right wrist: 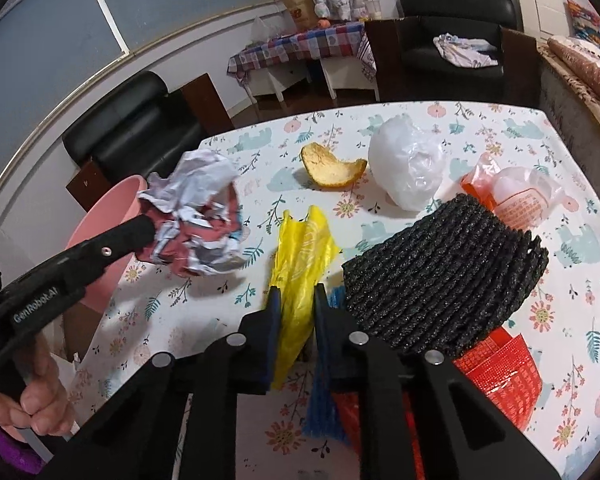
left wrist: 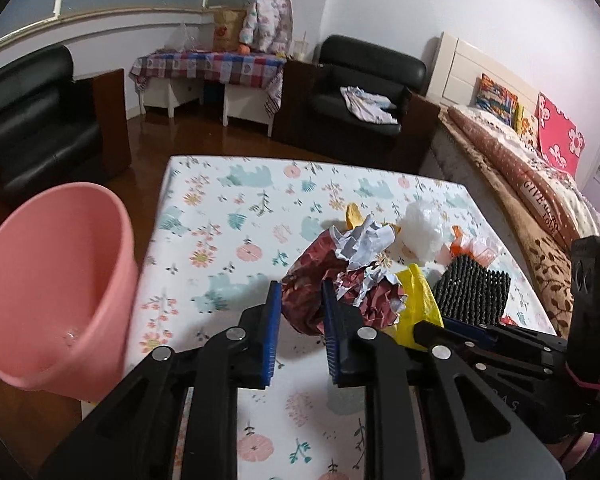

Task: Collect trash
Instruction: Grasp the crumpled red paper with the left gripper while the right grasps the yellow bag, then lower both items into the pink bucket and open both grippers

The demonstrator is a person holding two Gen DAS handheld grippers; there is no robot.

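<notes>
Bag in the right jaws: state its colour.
Yellow. The bag shows best in the right wrist view, pinched between the jaws.

- Table (right wrist: 440,118), floral-and-bear cloth.
- Orange peel (right wrist: 332,166), 12 o'clock.
- White plastic bag (right wrist: 406,162), 1 o'clock.
- Black mesh mat (right wrist: 448,276), centre-right.
- Red wrapper (right wrist: 500,376), 5 o'clock.

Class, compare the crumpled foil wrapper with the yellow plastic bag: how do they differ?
The crumpled foil wrapper is balled up, maroon and silver; the yellow plastic bag is a long, limp strip. The wrapper hangs clear above the table; the bag lies on it. Shared: each is pinched in tongs.
</notes>
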